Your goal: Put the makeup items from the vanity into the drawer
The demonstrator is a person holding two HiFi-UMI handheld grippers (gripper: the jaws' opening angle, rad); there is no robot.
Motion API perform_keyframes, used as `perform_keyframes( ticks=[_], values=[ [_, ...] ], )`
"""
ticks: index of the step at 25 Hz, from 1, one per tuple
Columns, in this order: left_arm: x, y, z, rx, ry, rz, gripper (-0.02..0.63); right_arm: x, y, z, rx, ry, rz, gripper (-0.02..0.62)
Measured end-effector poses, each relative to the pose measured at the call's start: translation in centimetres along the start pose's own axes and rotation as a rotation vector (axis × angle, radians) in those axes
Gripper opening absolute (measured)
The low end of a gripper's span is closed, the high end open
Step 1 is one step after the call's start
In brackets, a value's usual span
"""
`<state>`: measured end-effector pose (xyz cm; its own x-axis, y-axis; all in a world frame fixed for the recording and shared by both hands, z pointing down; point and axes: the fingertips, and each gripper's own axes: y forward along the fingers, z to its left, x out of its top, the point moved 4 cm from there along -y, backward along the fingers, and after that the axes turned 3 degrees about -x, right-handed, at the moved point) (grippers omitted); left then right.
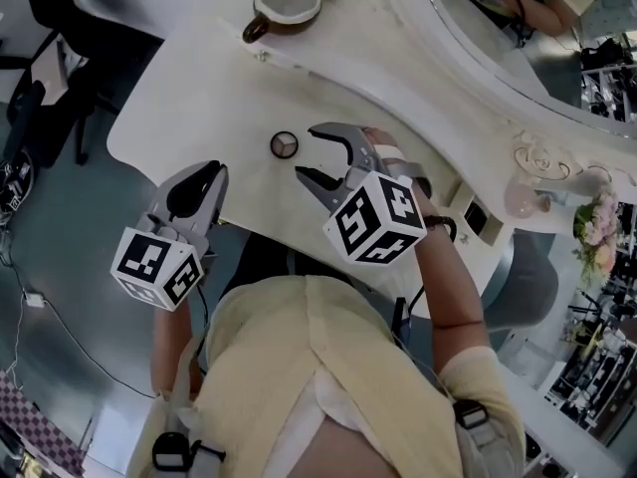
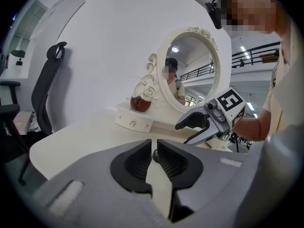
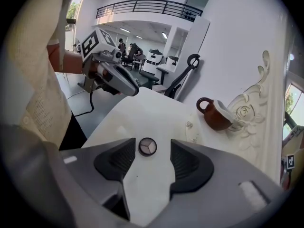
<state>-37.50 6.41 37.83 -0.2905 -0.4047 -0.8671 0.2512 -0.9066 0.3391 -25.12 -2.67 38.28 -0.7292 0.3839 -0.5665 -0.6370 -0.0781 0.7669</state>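
Observation:
A small round makeup compact with a three-part pan lies flat on the white vanity top. My right gripper stands open just to its right, jaws pointing at it without touching. In the right gripper view the compact sits between and slightly beyond the spread pads, with bare table under them. My left gripper hovers at the vanity's near edge, left of the compact, jaws shut with nothing in them. No open drawer shows in any view.
A brown cup stands on a raised shelf at the back, beside the oval mirror. Small drawer fronts with knobs sit under that shelf. A pink item and flowers are at the right. A black office chair stands beyond the vanity's left end.

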Motion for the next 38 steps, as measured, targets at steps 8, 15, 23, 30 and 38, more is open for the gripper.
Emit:
perform_keyframes(
  ticks=[8, 15, 23, 30, 38],
  values=[
    [-0.6, -0.4, 1.6, 0.012, -0.031, 0.014, 0.038, -0.1, 3.8, 0.7, 0.067, 0.036, 0.032, 0.239],
    [-1.1, -0.2, 2.2, 0.012, -0.049, 0.031, 0.038, -1.0, 6.8, 1.2, 0.112, 0.071, 0.062, 0.241],
    [-1.7, 0.2, 2.3, 0.009, -0.065, 0.046, 0.038, -2.0, 8.9, 1.5, 0.153, 0.100, 0.087, 0.242],
    [-1.8, 0.6, 2.3, -0.003, -0.070, 0.058, 0.038, -2.2, 9.3, 1.2, 0.217, 0.171, 0.088, 0.238],
    [-1.4, 1.2, 2.4, -0.028, -0.060, 0.067, 0.038, -2.1, 9.4, 1.3, 0.248, 0.179, 0.102, 0.224]
  ],
)
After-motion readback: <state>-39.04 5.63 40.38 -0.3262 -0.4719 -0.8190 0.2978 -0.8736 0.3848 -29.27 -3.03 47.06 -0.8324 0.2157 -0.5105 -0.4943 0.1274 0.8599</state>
